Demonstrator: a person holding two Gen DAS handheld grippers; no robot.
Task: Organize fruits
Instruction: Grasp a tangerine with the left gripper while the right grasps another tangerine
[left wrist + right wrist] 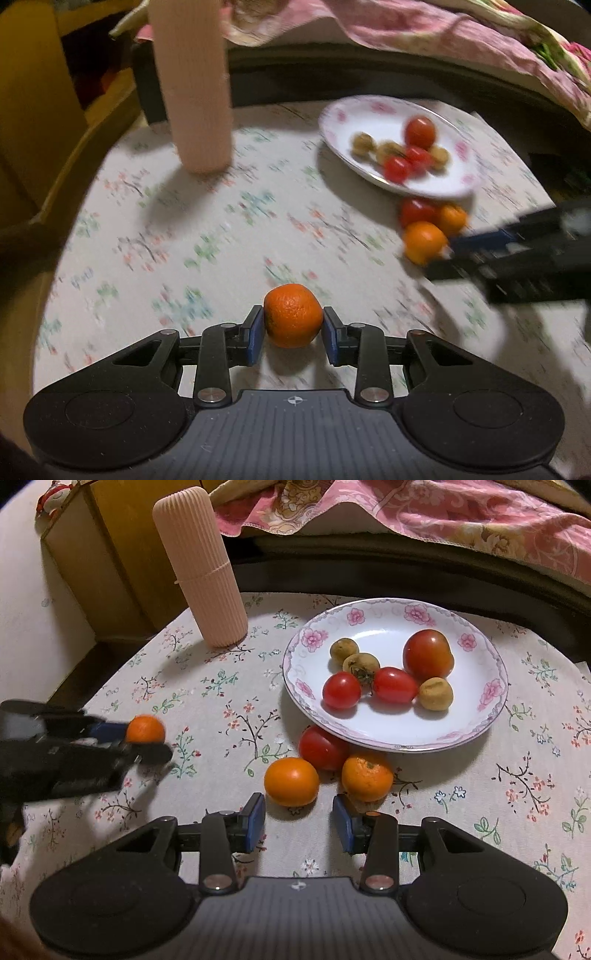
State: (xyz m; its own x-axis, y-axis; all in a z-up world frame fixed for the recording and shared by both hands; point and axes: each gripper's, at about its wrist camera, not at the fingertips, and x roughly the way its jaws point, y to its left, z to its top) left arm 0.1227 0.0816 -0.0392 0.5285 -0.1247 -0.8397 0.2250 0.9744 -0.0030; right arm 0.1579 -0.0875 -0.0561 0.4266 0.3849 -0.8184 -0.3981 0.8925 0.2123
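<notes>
My left gripper is shut on a small tangerine, held just above the flowered tablecloth; the right wrist view shows the same tangerine at the far left. My right gripper stands open with nothing between its blue pads. Just beyond its tips lie two tangerines and a tomato, tucked against the near rim of a white flowered plate. The plate holds three tomatoes, one large, and three small brownish fruits.
A tall pink ribbed cylinder stands upright at the table's back left. Behind it is a brown box. A pink floral cloth hangs over dark furniture beyond the table's far edge.
</notes>
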